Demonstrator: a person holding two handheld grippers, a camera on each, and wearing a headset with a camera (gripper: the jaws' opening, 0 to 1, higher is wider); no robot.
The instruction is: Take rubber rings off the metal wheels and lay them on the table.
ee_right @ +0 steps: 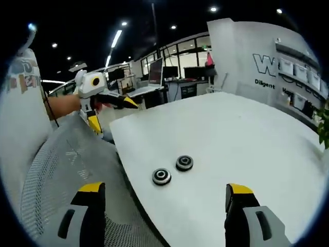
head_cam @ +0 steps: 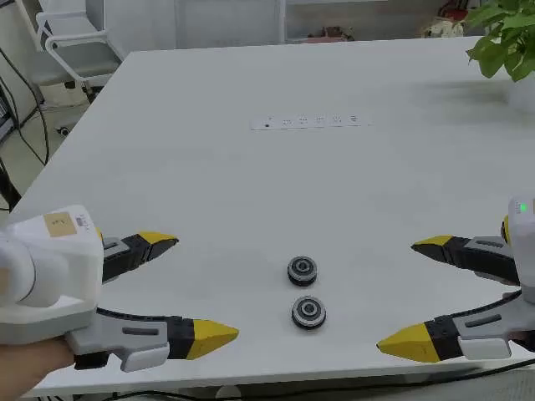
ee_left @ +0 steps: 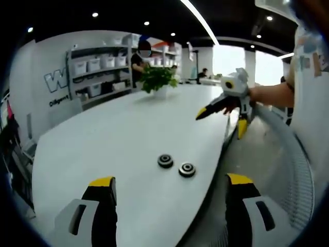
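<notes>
Two small metal wheels with black rubber rings lie flat on the white table (head_cam: pixel 251 184), close to its front edge. The farther wheel (head_cam: pixel 302 270) (ee_left: pixel 165 160) (ee_right: pixel 184 163) and the nearer wheel (head_cam: pixel 308 312) (ee_left: pixel 187 169) (ee_right: pixel 161 176) sit a little apart. My left gripper (head_cam: pixel 201 288) (ee_left: pixel 169 181) is open to the left of the wheels, with nothing between its yellow tips. My right gripper (head_cam: pixel 401 294) (ee_right: pixel 165 188) is open to their right, also holding nothing. Each gripper points toward the wheels and touches neither.
A socket strip (head_cam: pixel 308 122) is set into the table's middle. A potted plant (head_cam: pixel 506 38) (ee_left: pixel 157 80) stands at the far right corner. A chair (head_cam: pixel 71 50) is beyond the far left edge, and a mesh chair (ee_right: pixel 67 159) sits at the near edge.
</notes>
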